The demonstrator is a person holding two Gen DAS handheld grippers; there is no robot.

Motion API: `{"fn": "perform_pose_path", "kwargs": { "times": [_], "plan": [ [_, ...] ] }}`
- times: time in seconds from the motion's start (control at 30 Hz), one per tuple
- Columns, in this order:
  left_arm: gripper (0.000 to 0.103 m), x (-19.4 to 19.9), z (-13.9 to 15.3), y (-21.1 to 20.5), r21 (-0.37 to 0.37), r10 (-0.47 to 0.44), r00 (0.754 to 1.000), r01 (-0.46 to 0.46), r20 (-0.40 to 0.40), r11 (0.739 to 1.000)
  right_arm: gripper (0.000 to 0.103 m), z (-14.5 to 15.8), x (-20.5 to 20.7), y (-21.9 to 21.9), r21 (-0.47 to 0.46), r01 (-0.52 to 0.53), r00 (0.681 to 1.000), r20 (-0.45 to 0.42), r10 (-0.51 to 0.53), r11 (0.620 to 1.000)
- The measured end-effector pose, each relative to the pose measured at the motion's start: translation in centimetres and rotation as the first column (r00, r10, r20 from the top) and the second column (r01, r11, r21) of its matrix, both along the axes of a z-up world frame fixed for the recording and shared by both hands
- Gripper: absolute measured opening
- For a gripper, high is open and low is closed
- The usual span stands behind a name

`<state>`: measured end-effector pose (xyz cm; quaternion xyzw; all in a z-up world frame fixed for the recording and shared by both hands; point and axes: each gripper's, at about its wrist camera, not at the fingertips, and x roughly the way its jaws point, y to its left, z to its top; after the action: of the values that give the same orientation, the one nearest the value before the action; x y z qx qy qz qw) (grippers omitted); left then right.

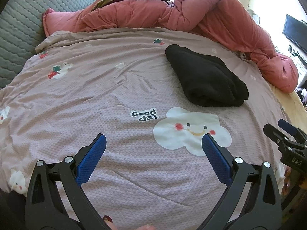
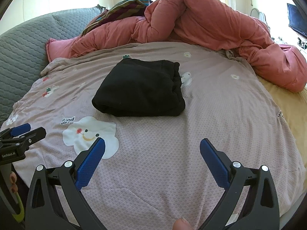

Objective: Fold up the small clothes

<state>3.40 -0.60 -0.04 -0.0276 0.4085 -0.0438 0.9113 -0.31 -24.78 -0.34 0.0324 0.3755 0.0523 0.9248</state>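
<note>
Looking down both cameras, I see the black garment [image 2: 140,90] lying folded into a thick bundle on the pinkish-lilac bedspread [image 2: 191,134], well ahead of both tools and touched by neither. In the right wrist view it sits near the middle of the bed, its gathered waistband edge turned to the right. In the left wrist view the same bundle [image 1: 206,78] lies ahead and to the right.

My left gripper [image 1: 154,140] hangs over bare bedspread [image 1: 96,95], blue pads spread wide, nothing between them. A smiling white cloud print [image 1: 190,130] shows just past its right-hand pad, with the "Good day" lettering [image 1: 144,116] beside it. My right gripper [image 2: 152,142] is likewise released, pads wide apart over plain cloth, empty.

Each tool shows in the other's camera: the right one at the right edge of the left view [image 1: 285,132], the left one at the left edge of the right view [image 2: 25,132]. From those angles I cannot judge their gaps, but their own cameras settle it.

A crumpled salmon-pink quilt [image 2: 211,25] is heaped along the far side of the bed, with a striped cloth [image 2: 124,7] on top of it at the left. Grey quilted padding [image 1: 21,28] runs down the left side. A dark screen [image 1: 294,32] stands at the far right. A fingertip [image 2: 181,224] shows at the bottom edge of the right view.
</note>
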Motion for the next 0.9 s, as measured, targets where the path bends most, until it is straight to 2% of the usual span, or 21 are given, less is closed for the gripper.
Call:
{"fn": "perform_pose_path", "kwargs": {
  "times": [0.9],
  "plan": [
    [0.093,0.02,-0.26,-0.06,0.013,0.009,1.000,-0.009,-0.004,1.000,0.098,-0.50,0.11,0.13,0.002,-0.002,1.000,-0.017,0.002,1.000]
  ]
}}
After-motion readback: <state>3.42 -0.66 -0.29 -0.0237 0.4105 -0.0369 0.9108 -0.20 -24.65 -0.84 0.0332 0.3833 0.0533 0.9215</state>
